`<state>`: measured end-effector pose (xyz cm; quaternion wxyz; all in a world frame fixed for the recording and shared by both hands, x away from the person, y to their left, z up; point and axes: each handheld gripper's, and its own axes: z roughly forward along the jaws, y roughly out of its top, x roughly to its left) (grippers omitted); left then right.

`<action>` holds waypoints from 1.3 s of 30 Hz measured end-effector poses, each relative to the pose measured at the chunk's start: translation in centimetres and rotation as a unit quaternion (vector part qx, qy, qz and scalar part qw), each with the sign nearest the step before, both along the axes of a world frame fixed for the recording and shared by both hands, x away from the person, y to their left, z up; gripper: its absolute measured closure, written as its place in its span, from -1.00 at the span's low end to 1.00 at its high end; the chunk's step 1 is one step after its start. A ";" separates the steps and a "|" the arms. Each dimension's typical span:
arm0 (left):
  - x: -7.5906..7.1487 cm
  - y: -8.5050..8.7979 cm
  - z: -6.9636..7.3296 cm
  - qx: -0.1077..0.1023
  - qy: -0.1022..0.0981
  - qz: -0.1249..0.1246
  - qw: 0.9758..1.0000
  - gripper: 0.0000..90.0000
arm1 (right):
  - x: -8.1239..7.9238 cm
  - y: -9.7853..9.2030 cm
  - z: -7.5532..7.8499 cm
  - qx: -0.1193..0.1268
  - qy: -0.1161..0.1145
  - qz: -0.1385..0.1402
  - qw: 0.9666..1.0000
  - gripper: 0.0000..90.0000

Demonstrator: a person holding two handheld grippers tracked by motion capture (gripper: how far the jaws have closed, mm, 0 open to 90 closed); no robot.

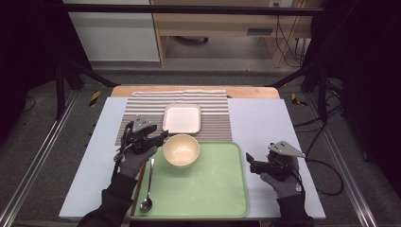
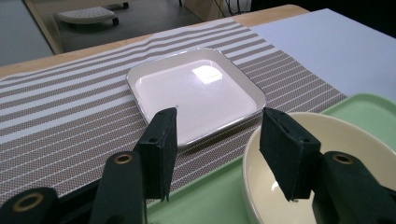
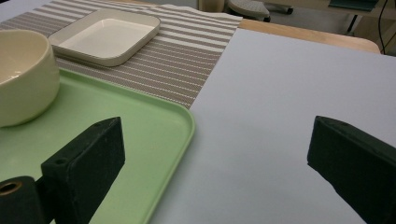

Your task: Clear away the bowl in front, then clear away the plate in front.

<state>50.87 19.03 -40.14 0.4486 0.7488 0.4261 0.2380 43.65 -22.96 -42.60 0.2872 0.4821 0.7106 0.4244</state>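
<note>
The left hand-held gripper (image 1: 158, 139) is open and holds nothing beside the bowl (image 1: 181, 150) sitting on the green tray (image 1: 213, 189), while the right hand-held gripper (image 1: 249, 163) waits wide open and empty on the bench (image 1: 265, 123).

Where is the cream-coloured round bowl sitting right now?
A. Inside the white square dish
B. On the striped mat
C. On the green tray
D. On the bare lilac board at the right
C: the bowl rests on the far left corner of the green tray, with the white square dish standing apart behind it on the striped mat.
</note>
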 end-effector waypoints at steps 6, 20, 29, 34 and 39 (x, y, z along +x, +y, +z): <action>0.6 1.1 1.1 0.002 -0.010 -0.007 1.000 -0.18 | 0.0 0.1 0.2 0.016 0.001 0.017 1.000 -0.92; 2.8 2.1 2.1 -0.001 -0.022 -0.003 1.000 -0.35 | 0.0 0.3 0.3 0.023 -0.001 0.019 1.000 -0.88; 5.3 1.7 1.4 0.000 -0.019 -0.004 1.000 -0.49 | 0.1 0.4 0.2 0.025 0.002 0.024 0.999 -0.87; 6.6 1.5 0.7 -0.006 -0.020 0.003 1.000 -0.49 | 0.1 0.4 0.2 0.027 0.003 0.025 0.999 -0.87; 7.9 1.4 -0.1 0.000 -0.015 0.014 1.000 -0.48 | 0.1 0.5 0.1 0.024 0.004 0.026 0.999 -0.87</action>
